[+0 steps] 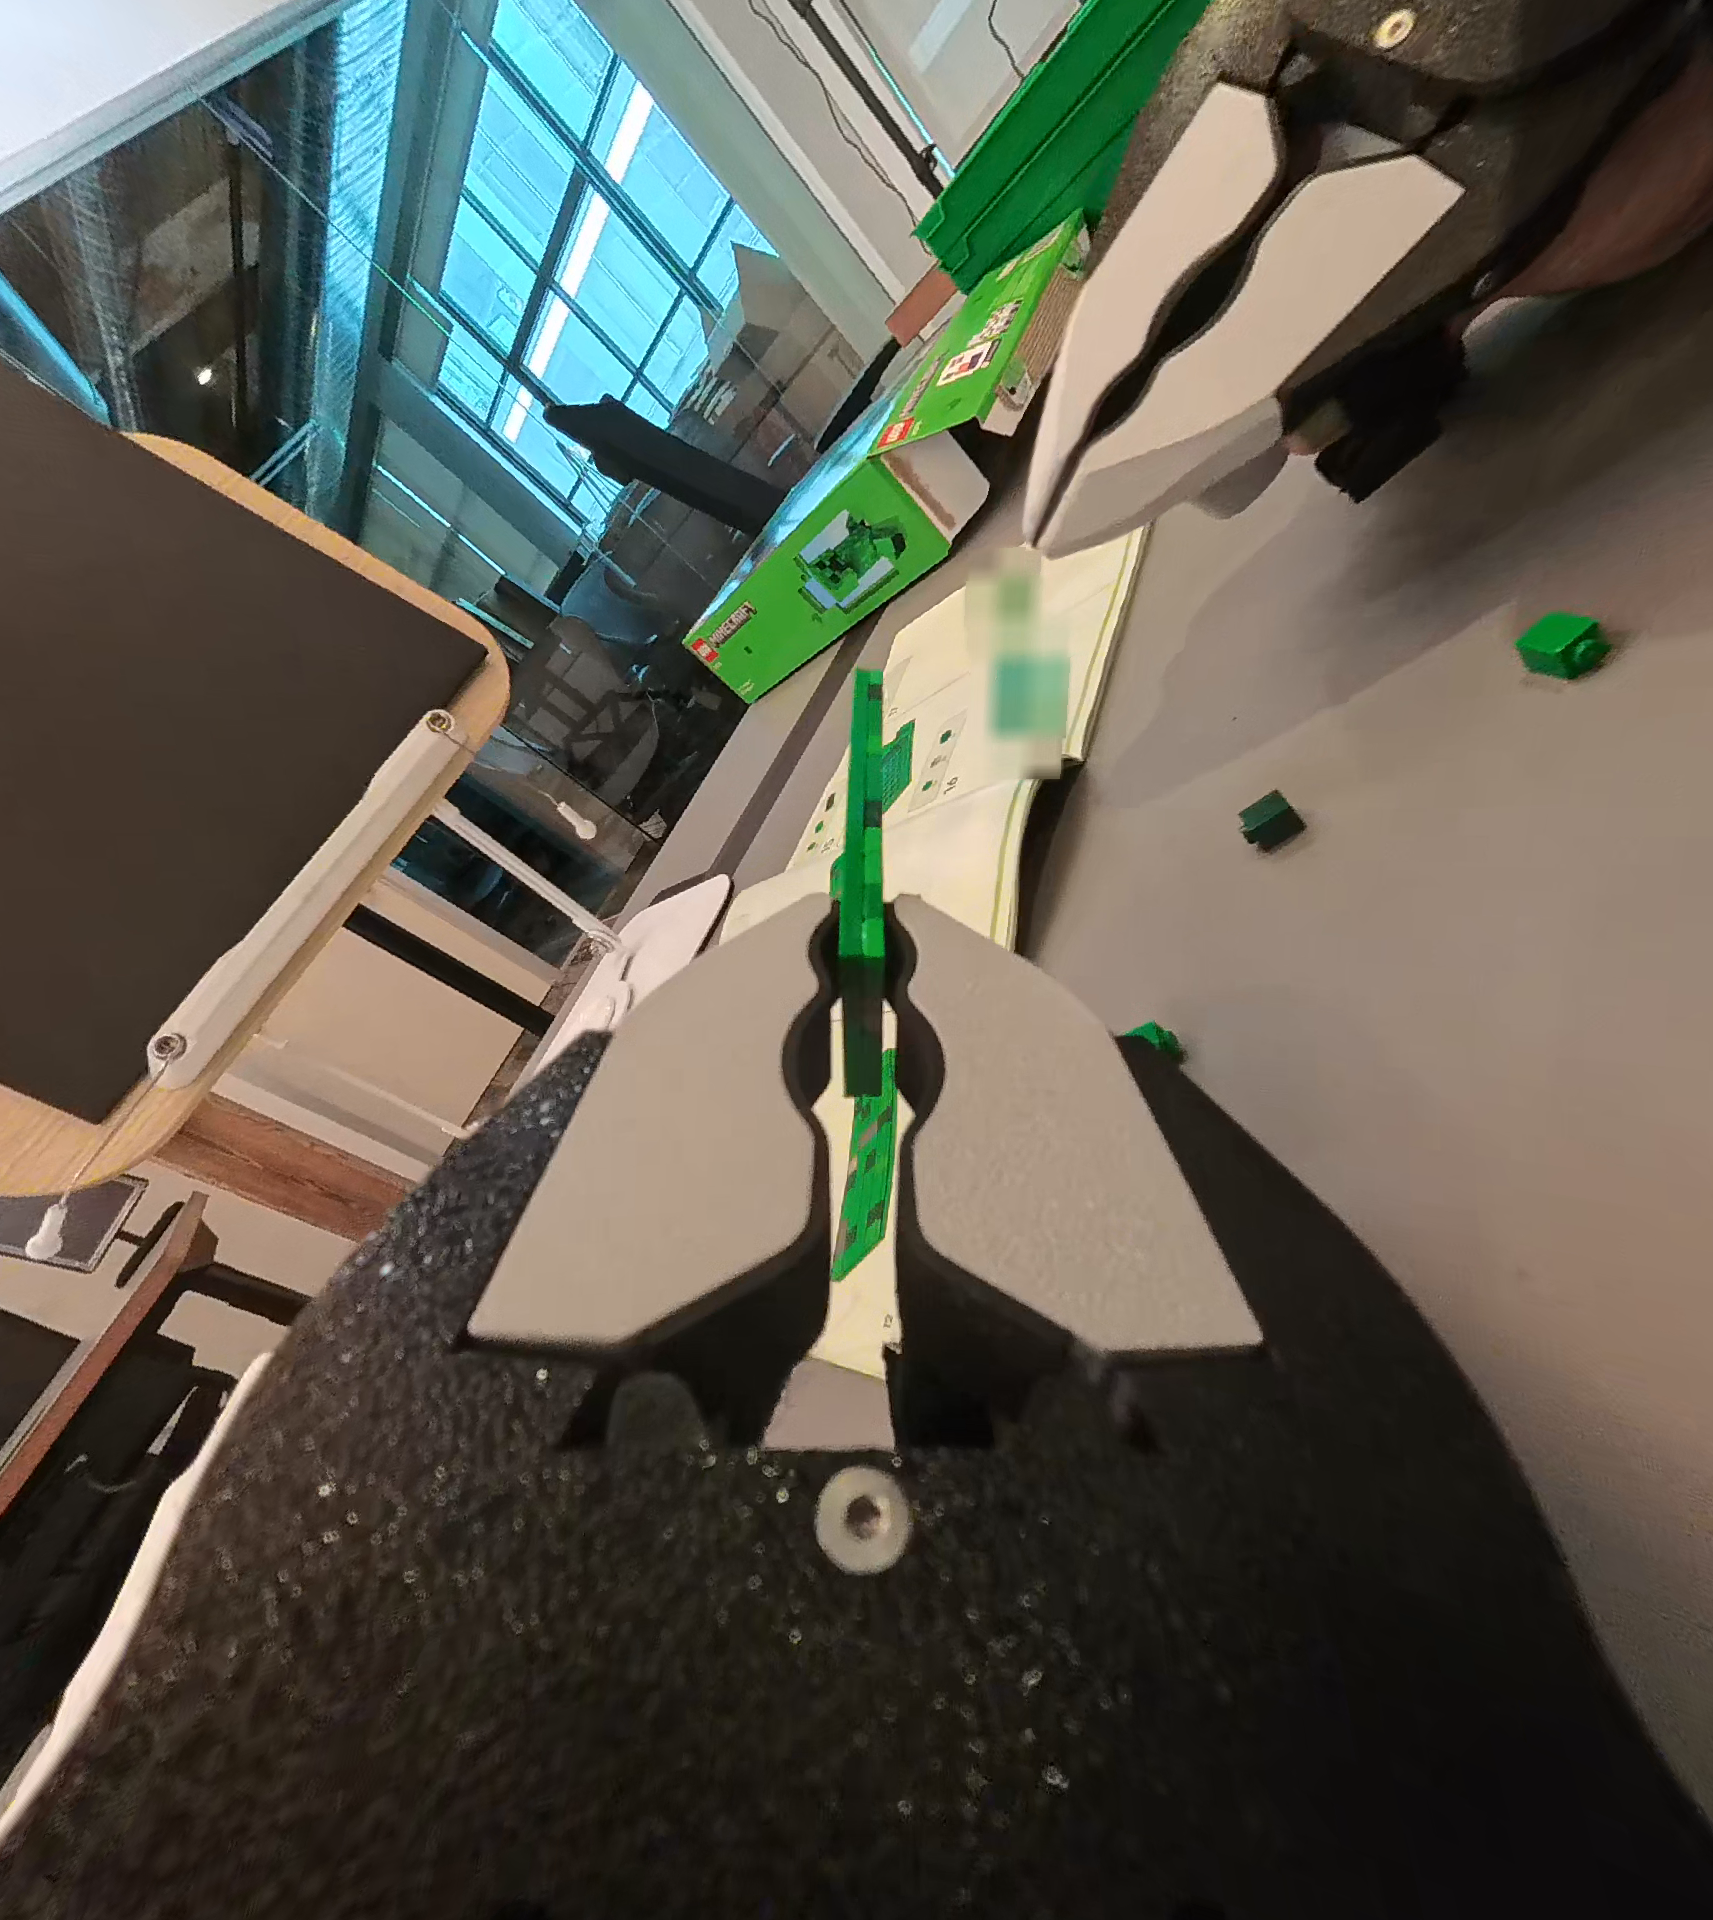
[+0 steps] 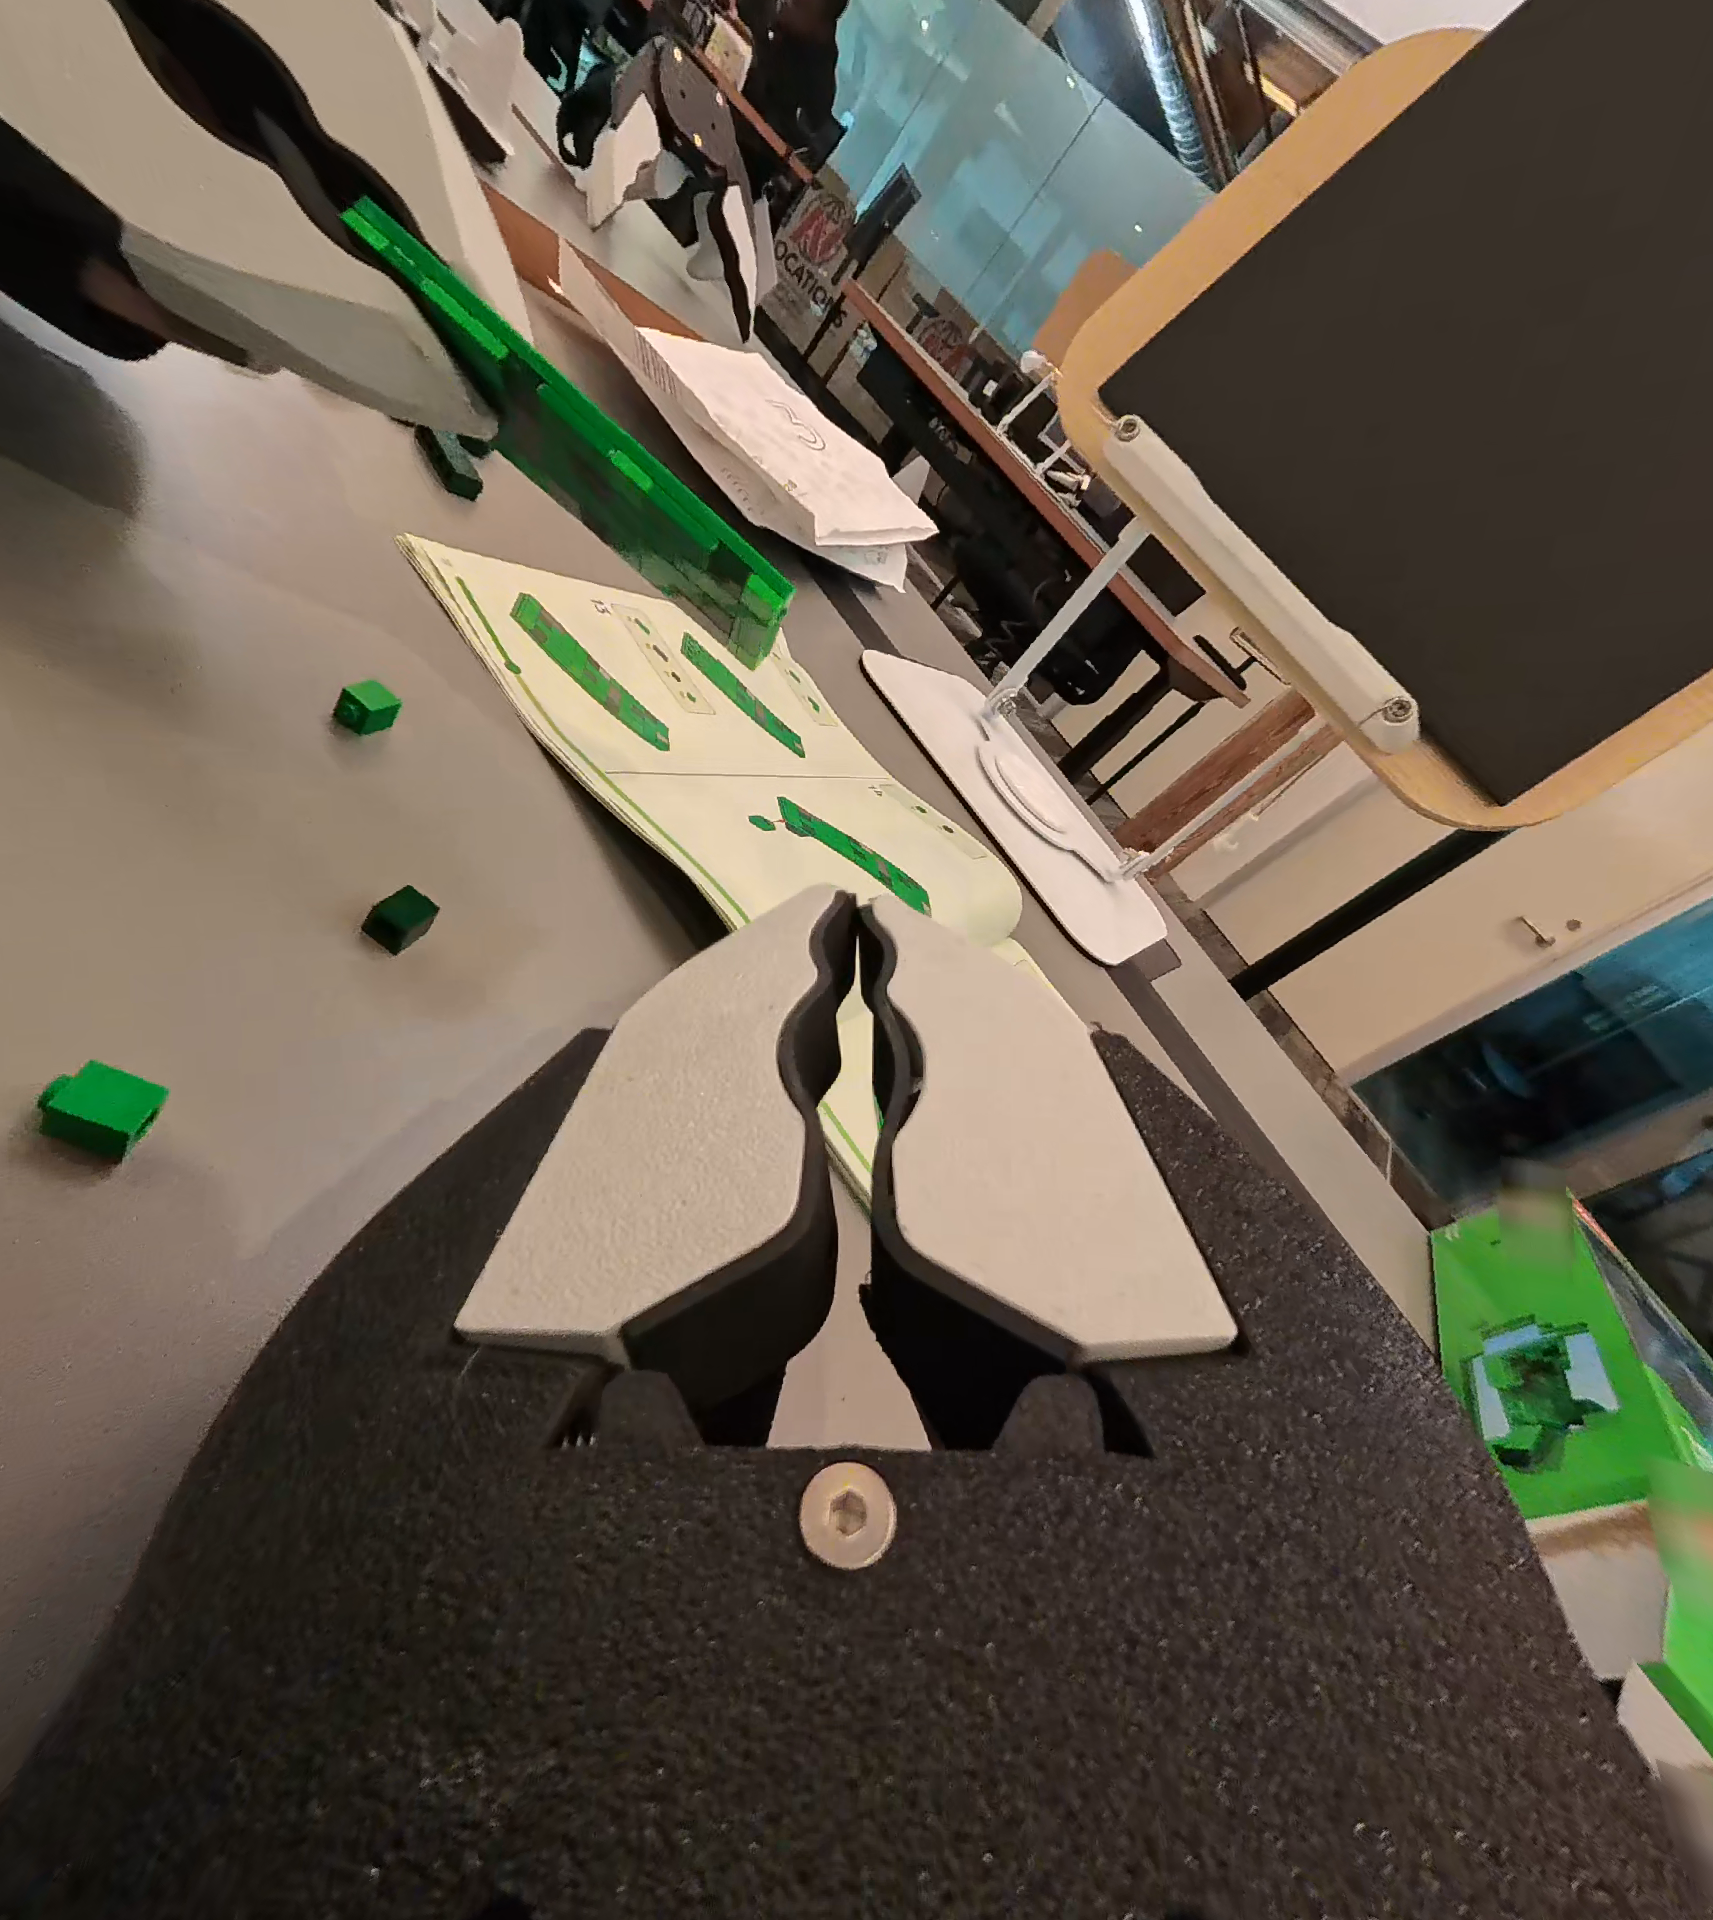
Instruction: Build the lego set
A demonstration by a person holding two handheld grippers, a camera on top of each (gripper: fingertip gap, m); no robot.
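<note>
From my left wrist camera, the near end of the green brick strip (image 1: 867,831) is swallowed between my own fingers (image 1: 727,1039), and I can't see how far back it runs. A mosaic patch covers part of the open instruction booklet (image 1: 1060,665) near the table's far edge. In the right wrist view, the green box (image 2: 1558,1382) at the right edge is smeared and cut off by the frame. My left gripper (image 2: 447,343) is cropped at the top left corner.
</note>
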